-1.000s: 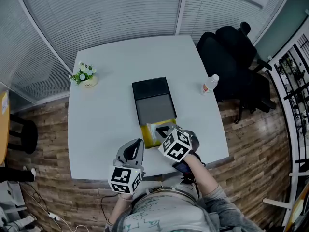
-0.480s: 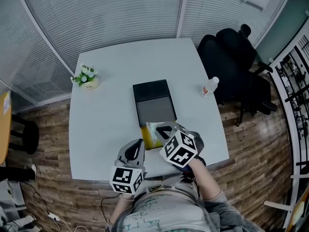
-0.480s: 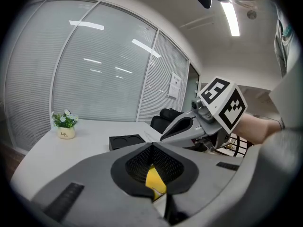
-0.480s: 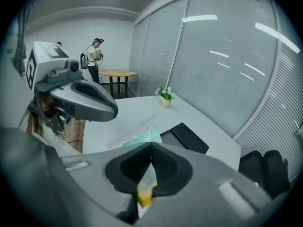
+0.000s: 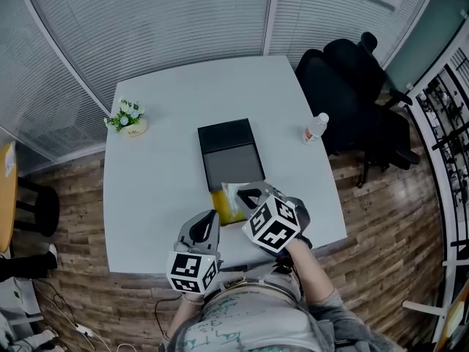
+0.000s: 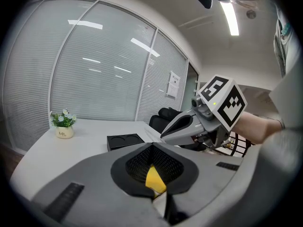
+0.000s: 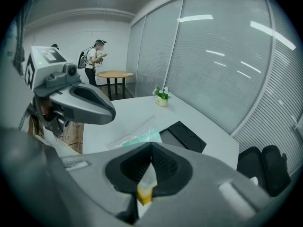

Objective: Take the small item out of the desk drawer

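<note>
Since a second ago the right gripper (image 5: 244, 194) has drawn back a little toward the person, bringing the small bag (image 5: 229, 205) with it, while the left gripper (image 5: 213, 215) has hardly shifted. Both grippers are clamped on the bag. In the left gripper view the jaws pinch its yellow end. In the right gripper view the jaws are closed on clear plastic with a yellow scrap showing. The bag's long axis runs from one pair of jaws to the other, slanting across the table's near side, with the yellow end toward the left gripper and the clear end toward the right.

The bag sits outside the drawer, just in front of the pulled-out grey tray (image 5: 233, 169) of the black drawer unit (image 5: 227, 134), which stands mid-table (image 5: 154, 189). Well apart are a potted plant (image 5: 126, 116) at the far left, a water bottle (image 5: 315, 127) near the right edge, and black chairs (image 5: 352, 79) beyond it.
</note>
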Demonstrator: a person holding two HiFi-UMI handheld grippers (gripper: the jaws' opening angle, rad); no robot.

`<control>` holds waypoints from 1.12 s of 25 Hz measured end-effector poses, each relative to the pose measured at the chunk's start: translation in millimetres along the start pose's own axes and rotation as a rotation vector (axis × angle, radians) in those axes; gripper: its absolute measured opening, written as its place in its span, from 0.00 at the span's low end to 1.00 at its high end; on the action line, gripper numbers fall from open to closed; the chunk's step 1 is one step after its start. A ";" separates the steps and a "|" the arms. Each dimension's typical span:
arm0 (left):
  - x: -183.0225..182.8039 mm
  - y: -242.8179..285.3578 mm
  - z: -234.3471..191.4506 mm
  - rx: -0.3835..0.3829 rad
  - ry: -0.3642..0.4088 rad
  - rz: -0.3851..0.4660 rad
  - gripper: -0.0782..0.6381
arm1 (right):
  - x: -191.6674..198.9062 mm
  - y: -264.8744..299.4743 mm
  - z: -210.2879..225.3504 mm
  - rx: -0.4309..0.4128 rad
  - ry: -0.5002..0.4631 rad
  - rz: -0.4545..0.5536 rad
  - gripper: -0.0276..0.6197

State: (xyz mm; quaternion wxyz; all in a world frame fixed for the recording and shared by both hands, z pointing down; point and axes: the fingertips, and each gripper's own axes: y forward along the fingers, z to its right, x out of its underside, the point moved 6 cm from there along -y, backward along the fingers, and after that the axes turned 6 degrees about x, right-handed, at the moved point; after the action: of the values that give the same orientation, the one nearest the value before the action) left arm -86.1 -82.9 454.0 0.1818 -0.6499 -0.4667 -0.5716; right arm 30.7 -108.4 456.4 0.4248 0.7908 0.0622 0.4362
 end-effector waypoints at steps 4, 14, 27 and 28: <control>2.5 -0.1 0.9 0.003 0.001 -0.006 0.11 | 1.1 0.7 -1.2 0.000 -0.003 -0.005 0.05; 3.1 1.5 4.9 0.013 0.001 -0.004 0.11 | -3.8 -1.6 -2.0 -0.007 -0.016 0.007 0.05; 3.6 4.9 10.4 0.028 -0.002 -0.010 0.11 | 7.9 -7.2 9.7 0.027 0.009 -0.003 0.05; 3.7 6.4 12.0 0.033 -0.001 -0.012 0.11 | 12.1 -8.6 13.1 0.035 0.017 -0.009 0.05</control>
State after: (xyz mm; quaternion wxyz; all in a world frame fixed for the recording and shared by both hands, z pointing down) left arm -74.3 -75.4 456.0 0.1887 -0.6444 -0.4801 -0.5645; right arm 50.2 -105.4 454.5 0.4122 0.7943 0.0770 0.4396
